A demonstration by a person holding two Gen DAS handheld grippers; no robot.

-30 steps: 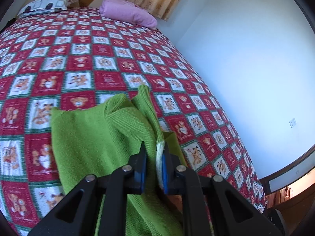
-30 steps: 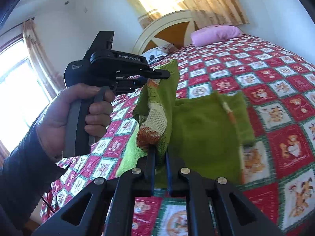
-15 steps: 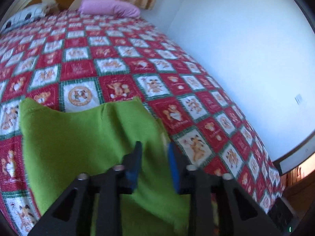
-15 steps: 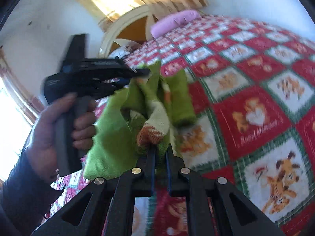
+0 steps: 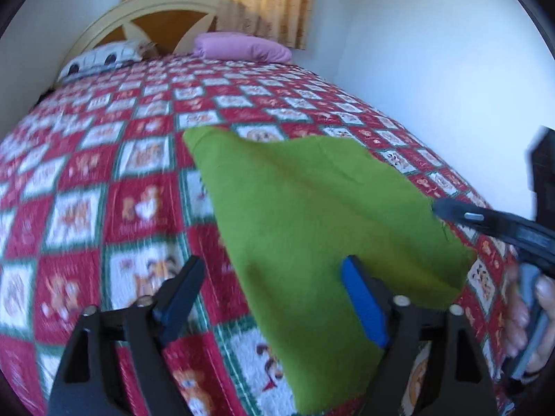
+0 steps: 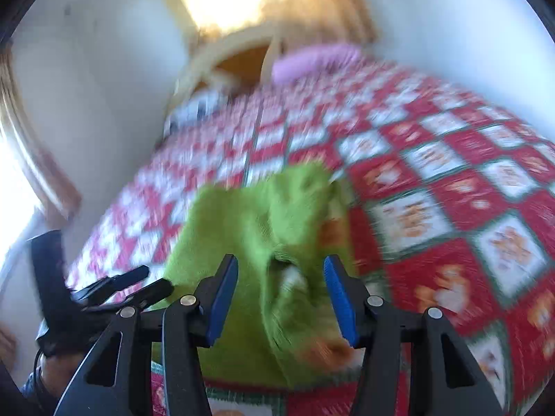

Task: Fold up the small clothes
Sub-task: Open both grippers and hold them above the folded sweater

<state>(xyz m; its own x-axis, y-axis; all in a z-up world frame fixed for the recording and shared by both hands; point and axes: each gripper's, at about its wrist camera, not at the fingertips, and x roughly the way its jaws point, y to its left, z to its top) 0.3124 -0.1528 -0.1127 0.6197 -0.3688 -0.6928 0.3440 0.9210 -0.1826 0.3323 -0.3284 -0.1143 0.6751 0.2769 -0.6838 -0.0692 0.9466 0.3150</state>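
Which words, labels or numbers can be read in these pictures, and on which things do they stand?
None can be read.
Quilt: small lettering under the bear pictures in some red squares, too blurred to read.
Right gripper: no legible marking on the black body in the left wrist view.
Left gripper: blurred in the right wrist view, nothing legible.
Green garment: no text visible.

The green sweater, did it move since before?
Yes. The sweater was held up by both grippers; now it lies dropped on the bedspread, both grippers open.
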